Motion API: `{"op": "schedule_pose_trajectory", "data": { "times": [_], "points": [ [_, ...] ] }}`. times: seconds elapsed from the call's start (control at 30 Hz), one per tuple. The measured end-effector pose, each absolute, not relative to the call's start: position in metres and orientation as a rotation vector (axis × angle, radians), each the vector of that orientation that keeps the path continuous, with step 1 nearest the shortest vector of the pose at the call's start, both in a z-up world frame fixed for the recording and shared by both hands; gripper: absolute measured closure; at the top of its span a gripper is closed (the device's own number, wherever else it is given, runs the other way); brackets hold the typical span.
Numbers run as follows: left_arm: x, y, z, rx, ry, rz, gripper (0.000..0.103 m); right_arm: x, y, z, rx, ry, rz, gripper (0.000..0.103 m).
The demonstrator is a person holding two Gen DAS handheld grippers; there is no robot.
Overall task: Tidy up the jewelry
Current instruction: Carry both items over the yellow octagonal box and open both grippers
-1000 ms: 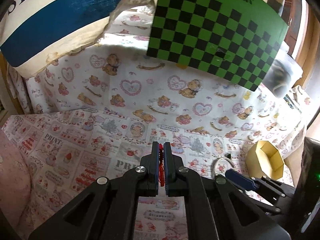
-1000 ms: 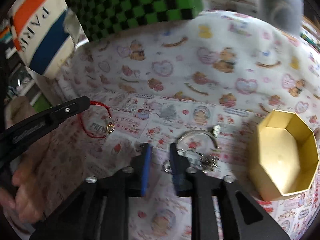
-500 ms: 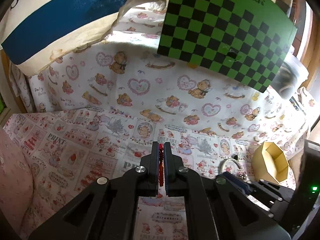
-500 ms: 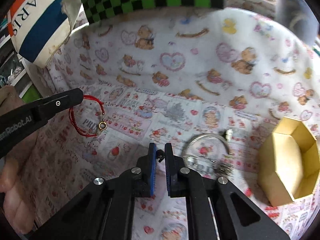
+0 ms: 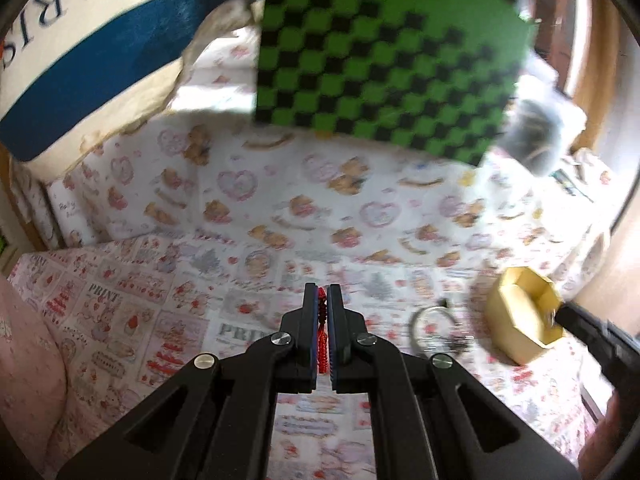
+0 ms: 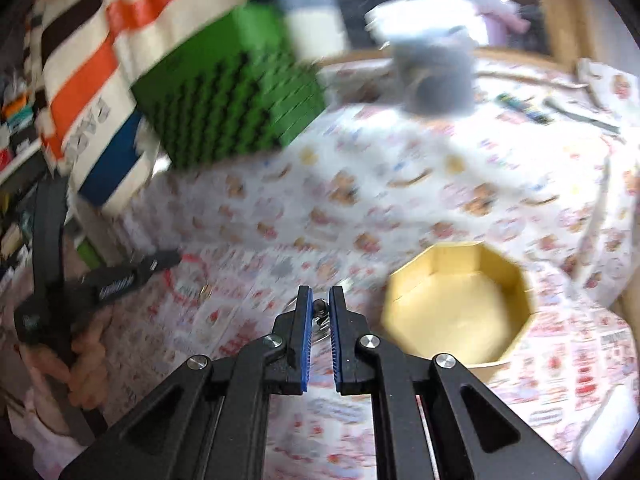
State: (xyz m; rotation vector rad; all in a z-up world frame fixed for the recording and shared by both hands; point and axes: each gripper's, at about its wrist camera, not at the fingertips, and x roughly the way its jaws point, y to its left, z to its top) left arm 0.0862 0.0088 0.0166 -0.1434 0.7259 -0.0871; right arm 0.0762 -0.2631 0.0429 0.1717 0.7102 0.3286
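Right claw (image 6: 320, 305) now raised beside octagonal yellow box (image 6: 456, 304), right of centre, clenched on small metal piece (image 6: 319, 306). Left claw (image 5: 322, 300) grasping red cord bracelet (image 5: 322, 336), centre frame.

a printed cloth (image 5: 132, 320) carries a yellow octagonal box (image 5: 524, 316) and, seemingly, a blurred silver bracelet (image 5: 432, 326).
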Motion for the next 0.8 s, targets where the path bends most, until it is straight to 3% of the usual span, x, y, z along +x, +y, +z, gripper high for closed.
{"op": "schedule_pose_trajectory", "data": {
  "times": [0.37, 0.6, 0.8],
  "points": [
    [0.104, -0.094, 0.058, -0.14, 0.762, -0.394, 0.1, 0.09, -0.346, 0.041, 0.352, 0.763, 0.165, 0.094],
    [0.121, -0.172, 0.037, -0.113, 0.867, -0.562, 0.1, 0.101, -0.356, 0.021, 0.373, 0.825, 0.133, 0.094],
    [0.122, -0.193, 0.014, -0.051, 0.901, -0.551, 0.099, 0.103, -0.353, 0.017, 0.363, 0.851, 0.132, 0.094]
  ]
}}
